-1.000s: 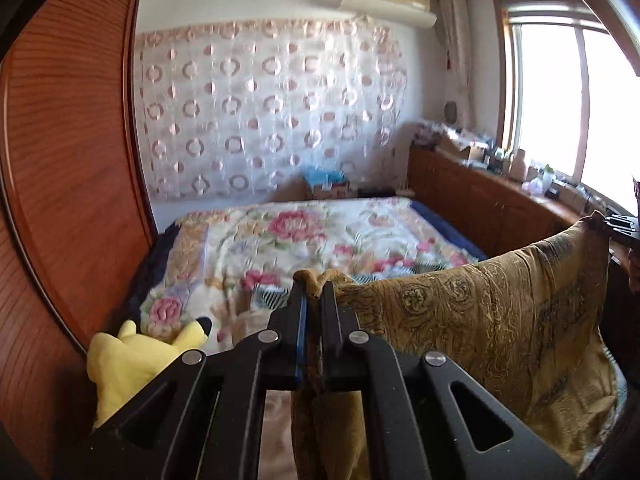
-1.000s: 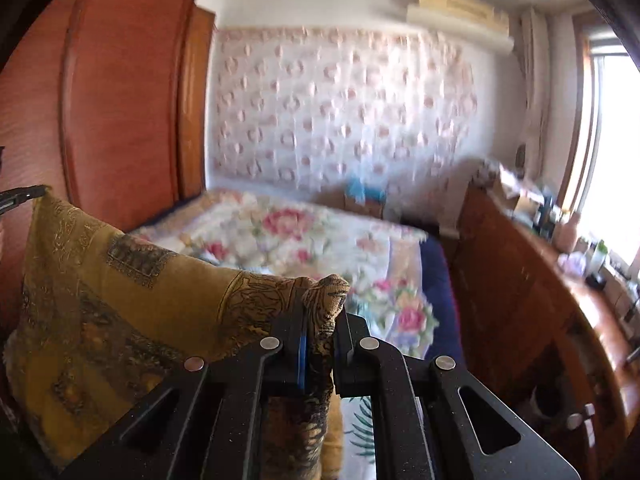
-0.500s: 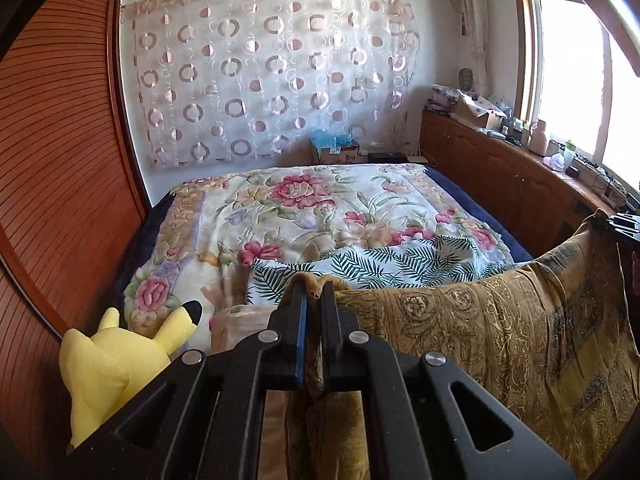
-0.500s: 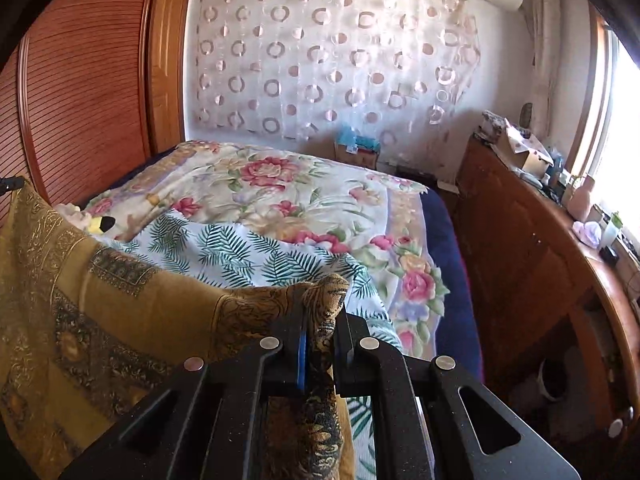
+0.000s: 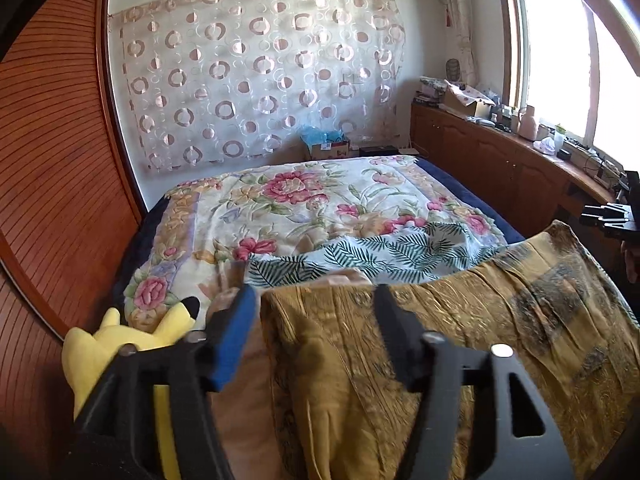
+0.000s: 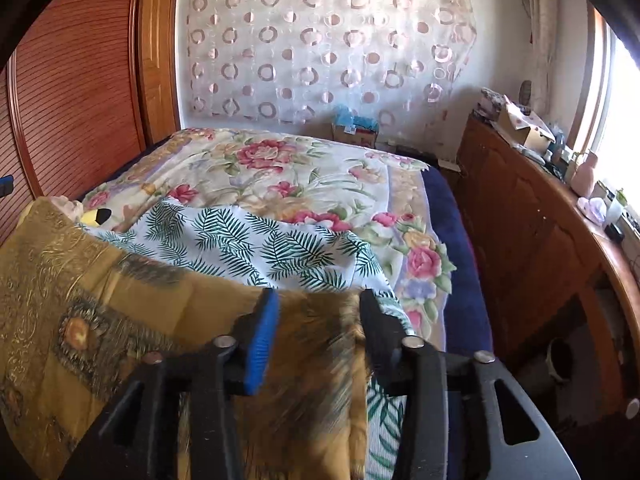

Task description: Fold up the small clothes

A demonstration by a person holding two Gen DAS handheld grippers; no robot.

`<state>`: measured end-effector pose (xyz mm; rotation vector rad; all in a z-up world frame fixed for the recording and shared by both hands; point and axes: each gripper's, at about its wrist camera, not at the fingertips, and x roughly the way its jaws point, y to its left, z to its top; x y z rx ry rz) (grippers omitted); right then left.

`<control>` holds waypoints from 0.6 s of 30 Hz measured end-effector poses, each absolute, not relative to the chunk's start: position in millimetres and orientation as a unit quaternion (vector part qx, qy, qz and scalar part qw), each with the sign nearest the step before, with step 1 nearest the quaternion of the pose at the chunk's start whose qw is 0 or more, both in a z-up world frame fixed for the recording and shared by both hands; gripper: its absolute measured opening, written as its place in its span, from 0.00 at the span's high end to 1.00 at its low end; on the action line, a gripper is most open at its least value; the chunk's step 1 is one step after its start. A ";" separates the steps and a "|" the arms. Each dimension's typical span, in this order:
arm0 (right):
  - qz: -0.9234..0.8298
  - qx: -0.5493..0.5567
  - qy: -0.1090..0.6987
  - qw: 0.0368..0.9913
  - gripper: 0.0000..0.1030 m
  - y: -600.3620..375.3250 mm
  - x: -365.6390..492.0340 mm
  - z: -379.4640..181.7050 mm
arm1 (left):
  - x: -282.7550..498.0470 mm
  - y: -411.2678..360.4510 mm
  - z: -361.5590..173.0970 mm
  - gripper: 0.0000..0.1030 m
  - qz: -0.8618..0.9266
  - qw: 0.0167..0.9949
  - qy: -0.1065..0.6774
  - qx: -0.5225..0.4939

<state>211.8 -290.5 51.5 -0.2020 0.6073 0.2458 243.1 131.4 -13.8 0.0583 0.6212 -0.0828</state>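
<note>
Clothing in view counts two pieces: one mustard-gold patterned garment (image 5: 460,332) and one white palm-leaf print garment (image 5: 372,256). Both lie on the near end of one bed covered by a floral quilt (image 5: 304,200); the gold piece is nearest the cameras and overlaps the leaf-print piece.

Left gripper (image 5: 316,308): jaws spread and opening. One corner of the gold garment lies between the fingers, with a clear gap to the blue pad.

Right gripper (image 6: 316,312): jaws spread and opening. The opposite corner of the same garment sits between them, blurred, apart from the blue pad; contact with the other finger cannot be told.

One yellow plush toy (image 5: 116,344) rests beside the gold garment, at the bed's wardrobe side. One wooden sideboard (image 6: 532,216) runs under the window, well apart from the clothing.
</note>
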 end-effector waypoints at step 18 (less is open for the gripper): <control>0.116 -0.069 0.349 0.927 0.55 -315.8 121.1 27.8 | 150.8 82.1 -37.8 0.24 -0.077 0.943 0.322 0.022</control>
